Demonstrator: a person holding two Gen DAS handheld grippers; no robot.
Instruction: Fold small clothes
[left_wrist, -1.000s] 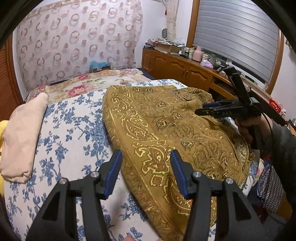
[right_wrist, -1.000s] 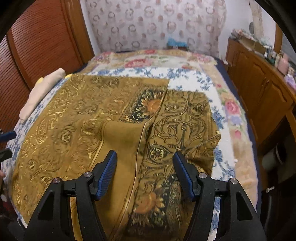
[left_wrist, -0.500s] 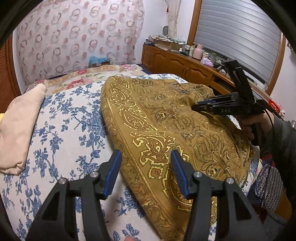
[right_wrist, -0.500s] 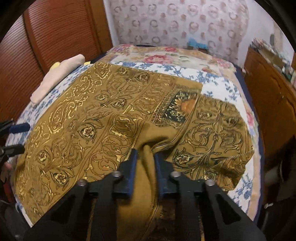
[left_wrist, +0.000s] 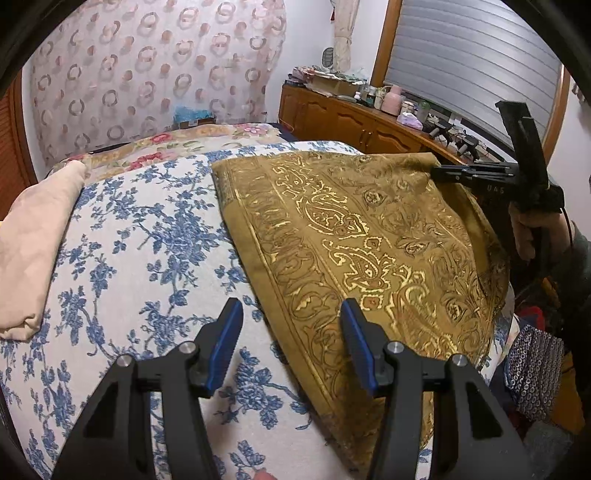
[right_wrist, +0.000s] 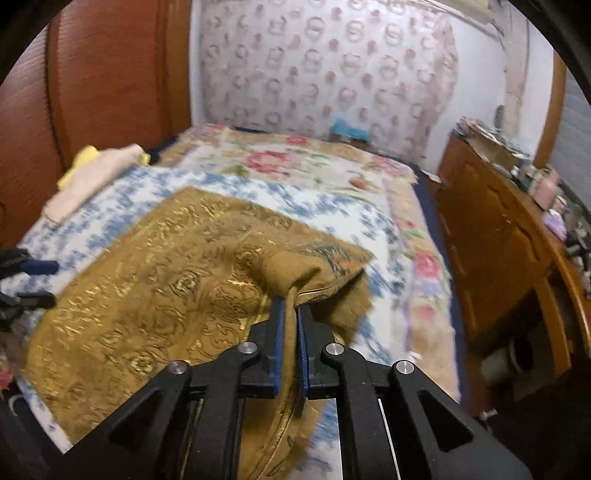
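A mustard-gold patterned cloth (left_wrist: 369, 240) lies spread on the bed. My left gripper (left_wrist: 291, 332) is open and empty, low over the cloth's near left edge. My right gripper (right_wrist: 290, 314) is shut on a raised fold of the cloth (right_wrist: 166, 288) and lifts its right side off the bed. The right gripper also shows in the left wrist view (left_wrist: 443, 171), at the far right edge of the cloth. The left gripper's fingertips (right_wrist: 37, 267) show at the left edge of the right wrist view.
The bed has a blue floral cover (left_wrist: 147, 240). A folded beige cloth (left_wrist: 33, 251) lies at the bed's left side, with something yellow beside it (right_wrist: 81, 162). A wooden dresser (right_wrist: 498, 240) with clutter runs along the right. A dark patterned item (left_wrist: 535, 369) sits off the bed's right side.
My right gripper closed on the cloth's right part and has lifted and pulled it up and left. The left gripper stayed open and shifted slightly toward the cloth's left edge.
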